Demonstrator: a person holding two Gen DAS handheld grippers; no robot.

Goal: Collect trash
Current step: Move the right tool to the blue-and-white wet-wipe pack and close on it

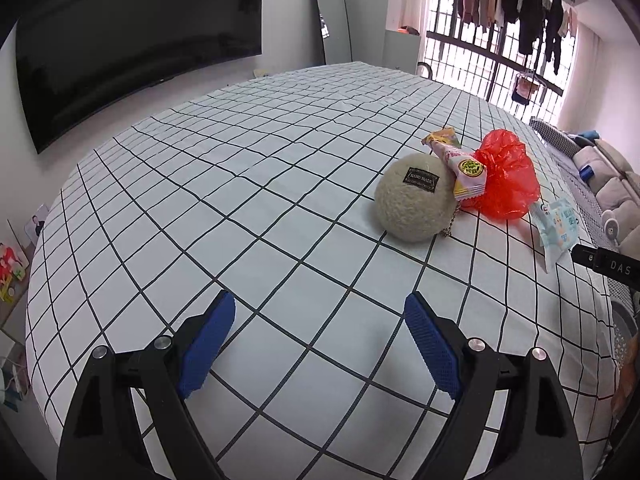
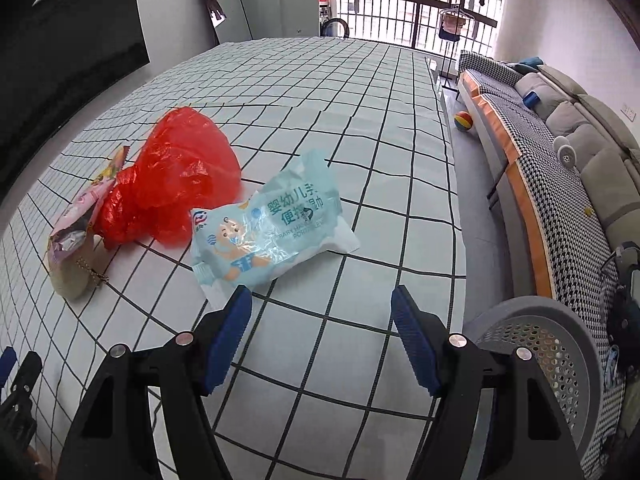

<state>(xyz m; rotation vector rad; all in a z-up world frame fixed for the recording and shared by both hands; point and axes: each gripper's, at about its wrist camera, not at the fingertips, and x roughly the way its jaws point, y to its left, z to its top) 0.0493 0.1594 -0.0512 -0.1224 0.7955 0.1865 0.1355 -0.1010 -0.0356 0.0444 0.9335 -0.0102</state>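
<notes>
Crumpled red plastic bag, heaped loosely on the checked cloth, left of centre. Light-blue baby-wipes packet, flat and slightly creased, just right of the bag and nearer, one corner touching it. Pink-and-yellow snack wrapper, torn open, leaning between the bag and a beige felt ball.

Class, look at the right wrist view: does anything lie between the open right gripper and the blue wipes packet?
Nothing visible does. The right gripper is open over bare checked cloth, with the blue wipes packet just ahead of its left finger.
</notes>
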